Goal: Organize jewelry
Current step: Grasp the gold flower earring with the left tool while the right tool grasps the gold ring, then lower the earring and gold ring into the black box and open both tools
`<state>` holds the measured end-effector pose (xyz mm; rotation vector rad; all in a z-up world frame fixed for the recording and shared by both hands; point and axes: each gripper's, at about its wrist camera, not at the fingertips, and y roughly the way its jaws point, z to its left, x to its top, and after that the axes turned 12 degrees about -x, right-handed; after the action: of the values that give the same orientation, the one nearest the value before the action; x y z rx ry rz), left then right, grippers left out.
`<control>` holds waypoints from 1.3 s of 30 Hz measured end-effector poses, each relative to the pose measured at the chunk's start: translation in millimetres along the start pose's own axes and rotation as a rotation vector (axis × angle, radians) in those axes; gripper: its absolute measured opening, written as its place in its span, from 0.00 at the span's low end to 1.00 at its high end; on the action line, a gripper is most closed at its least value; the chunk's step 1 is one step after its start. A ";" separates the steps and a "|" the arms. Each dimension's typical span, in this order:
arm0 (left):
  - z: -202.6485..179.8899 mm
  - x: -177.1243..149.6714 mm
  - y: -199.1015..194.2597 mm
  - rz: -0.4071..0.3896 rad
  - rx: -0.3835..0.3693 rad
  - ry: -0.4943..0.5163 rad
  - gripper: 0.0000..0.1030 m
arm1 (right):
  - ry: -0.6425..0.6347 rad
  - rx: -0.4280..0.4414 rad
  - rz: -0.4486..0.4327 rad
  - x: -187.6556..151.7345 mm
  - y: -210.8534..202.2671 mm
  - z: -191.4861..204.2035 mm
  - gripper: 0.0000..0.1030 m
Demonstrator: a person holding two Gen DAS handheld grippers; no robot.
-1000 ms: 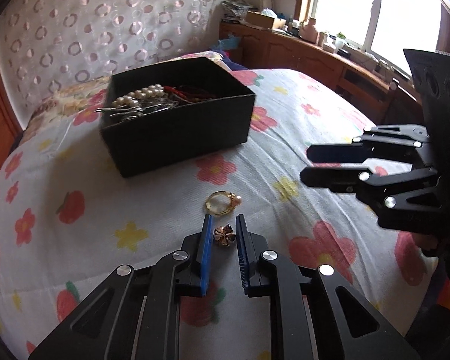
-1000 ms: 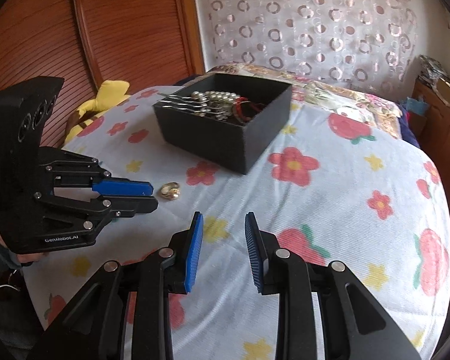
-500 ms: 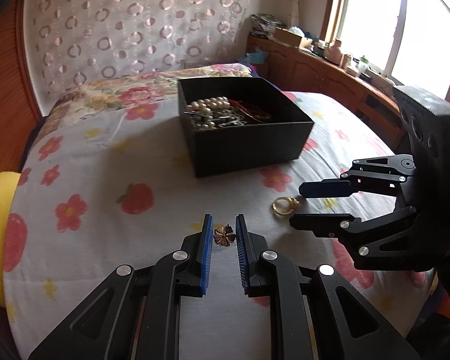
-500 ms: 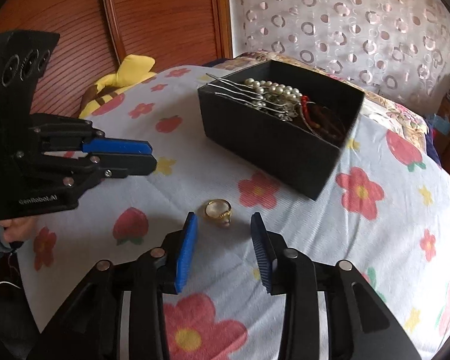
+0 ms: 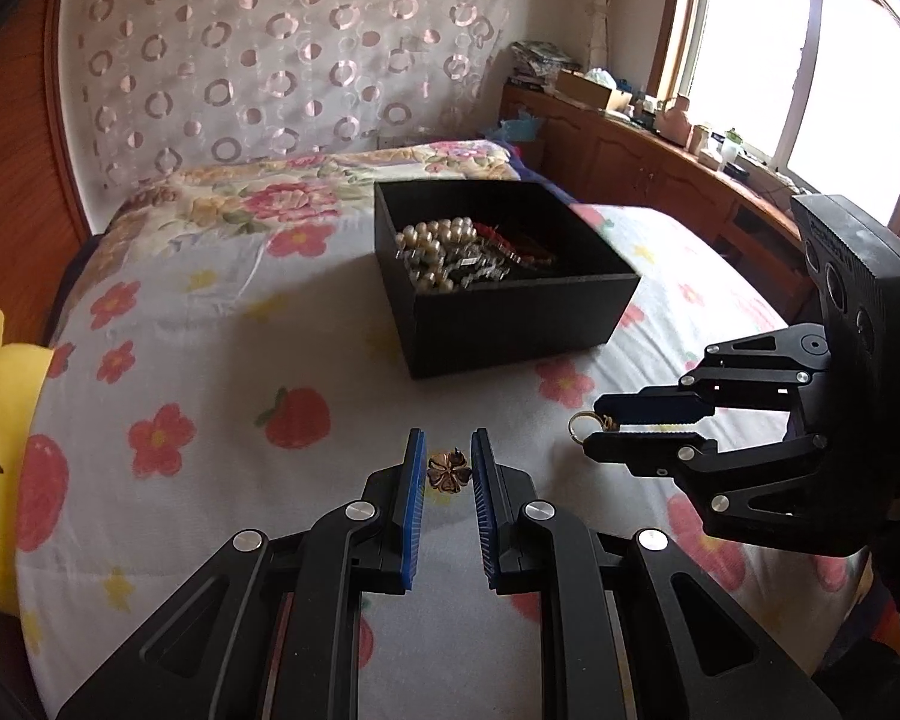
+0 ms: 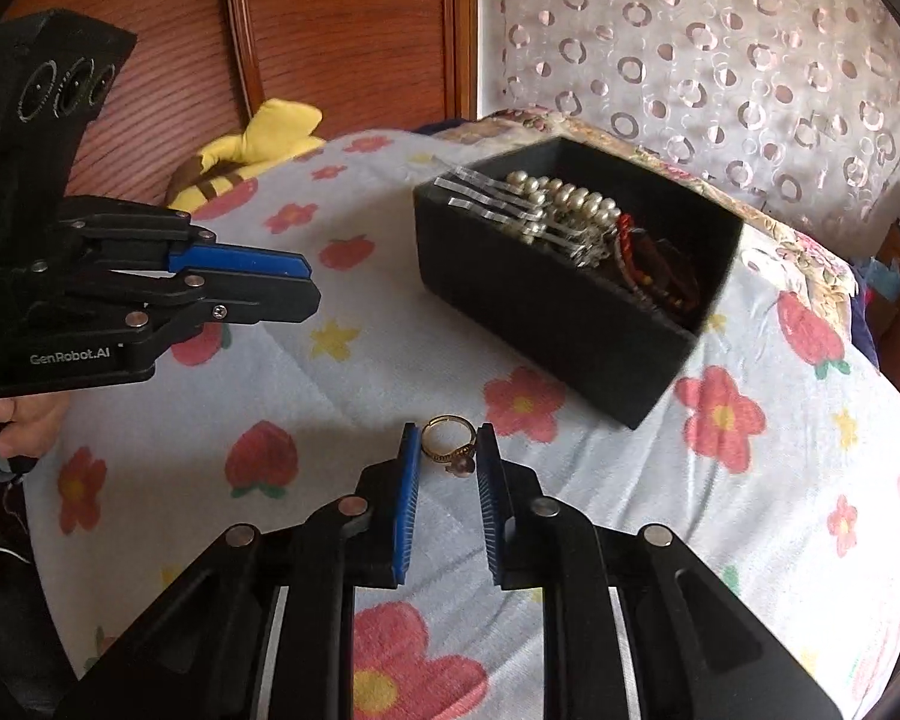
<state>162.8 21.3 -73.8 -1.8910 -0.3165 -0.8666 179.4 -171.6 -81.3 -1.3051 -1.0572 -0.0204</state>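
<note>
Gold ring (image 6: 448,443) lay on the bed (image 6: 354,396) between the closing right gripper (image 6: 447,450), band toward the box (image 6: 555,306), pearl toward the camera | left gripper (image 5: 448,457) pinched a brooch (image 5: 448,472), likely aloft | advice: close on the band's sides, lift straight, avoid snagging the quilt.

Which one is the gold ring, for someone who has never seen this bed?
Start at the open black box of pearls on the flowered bedspread. Just in front of it, between the blue pads of the closing right gripper, lies the thin gold ring; it alone is a plain hoop with one small bead.
</note>
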 end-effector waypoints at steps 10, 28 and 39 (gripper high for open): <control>-7.4 37.7 -1.7 -0.059 -0.009 0.031 0.14 | 0.056 -0.057 -0.118 27.5 -32.7 -37.2 0.20; 7.6 100.1 27.4 -0.078 0.015 0.046 0.14 | 0.091 -0.063 -0.131 57.6 -0.6 -69.1 0.24; 13.9 118.3 58.4 -0.050 0.026 0.041 0.14 | 0.113 -0.071 -0.140 50.5 -4.0 -76.3 0.26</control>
<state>285.4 -12.2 -35.7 -1.8456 -0.3495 -0.9289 252.4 -205.8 -37.8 -1.2757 -1.0569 -0.2366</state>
